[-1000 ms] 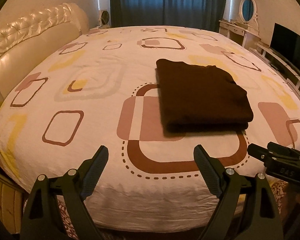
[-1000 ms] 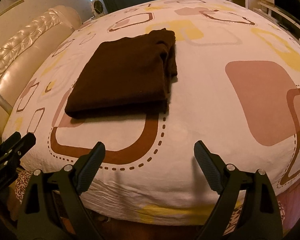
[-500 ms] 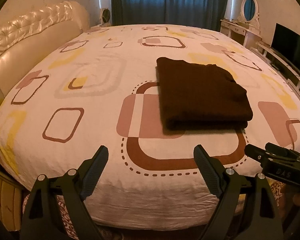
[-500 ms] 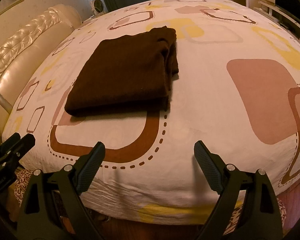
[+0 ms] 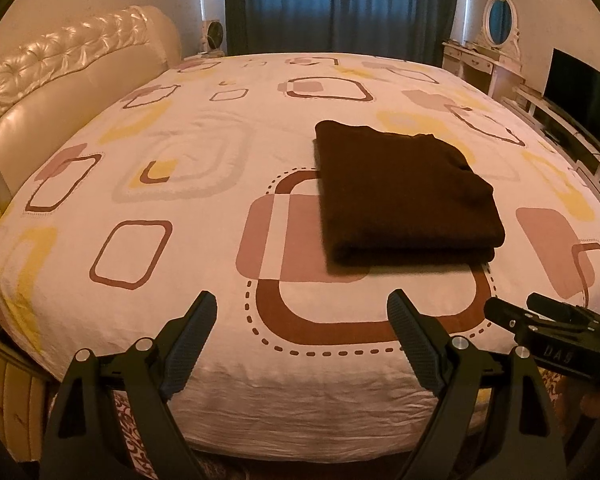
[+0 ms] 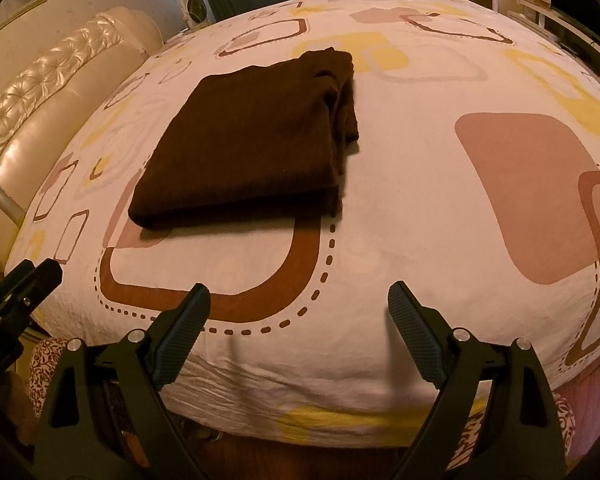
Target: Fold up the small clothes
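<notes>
A dark brown garment (image 5: 404,192) lies folded into a flat rectangle on the patterned bed sheet (image 5: 204,184). In the right wrist view the garment (image 6: 252,140) sits up and left of centre. My left gripper (image 5: 302,308) is open and empty, held over the near edge of the bed, short of the garment. My right gripper (image 6: 300,300) is also open and empty at the near edge. The right gripper shows at the right edge of the left wrist view (image 5: 548,332). The left gripper shows at the left edge of the right wrist view (image 6: 16,292).
A padded cream headboard (image 5: 60,80) runs along the left. Dark curtains (image 5: 340,4) hang at the back. A dressing table with an oval mirror (image 5: 496,40) and a TV (image 5: 584,100) stand at the right.
Both grippers have drawn back slightly and tilted up a little; the garment sits a bit farther off. The jaws stay open.
</notes>
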### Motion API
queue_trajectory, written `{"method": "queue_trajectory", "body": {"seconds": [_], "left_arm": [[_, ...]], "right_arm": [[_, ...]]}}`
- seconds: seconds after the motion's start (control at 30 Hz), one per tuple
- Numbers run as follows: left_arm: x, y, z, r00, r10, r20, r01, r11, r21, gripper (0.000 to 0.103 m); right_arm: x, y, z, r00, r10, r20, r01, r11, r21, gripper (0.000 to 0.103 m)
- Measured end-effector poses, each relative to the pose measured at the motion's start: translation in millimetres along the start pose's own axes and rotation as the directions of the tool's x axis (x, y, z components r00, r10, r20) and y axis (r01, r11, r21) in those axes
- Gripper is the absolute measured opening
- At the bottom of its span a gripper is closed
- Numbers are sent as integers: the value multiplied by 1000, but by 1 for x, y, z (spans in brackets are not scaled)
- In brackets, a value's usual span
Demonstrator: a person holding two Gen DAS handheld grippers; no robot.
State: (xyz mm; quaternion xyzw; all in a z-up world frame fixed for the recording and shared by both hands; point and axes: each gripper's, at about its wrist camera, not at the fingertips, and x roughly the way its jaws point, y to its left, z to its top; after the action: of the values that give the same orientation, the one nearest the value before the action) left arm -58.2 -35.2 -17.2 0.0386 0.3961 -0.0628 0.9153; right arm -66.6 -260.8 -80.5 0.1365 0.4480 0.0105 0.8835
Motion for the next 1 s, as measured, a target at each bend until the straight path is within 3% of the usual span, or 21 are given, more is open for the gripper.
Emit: {"method": "queue_trajectory", "body": {"seconds": [1.0], "left_arm": [[4,-1,-2,1000,-10,-13,10,1000,-9,86]], "right_arm": [[5,3,-4,1000,3,-21,-3,1000,-13,90]]}}
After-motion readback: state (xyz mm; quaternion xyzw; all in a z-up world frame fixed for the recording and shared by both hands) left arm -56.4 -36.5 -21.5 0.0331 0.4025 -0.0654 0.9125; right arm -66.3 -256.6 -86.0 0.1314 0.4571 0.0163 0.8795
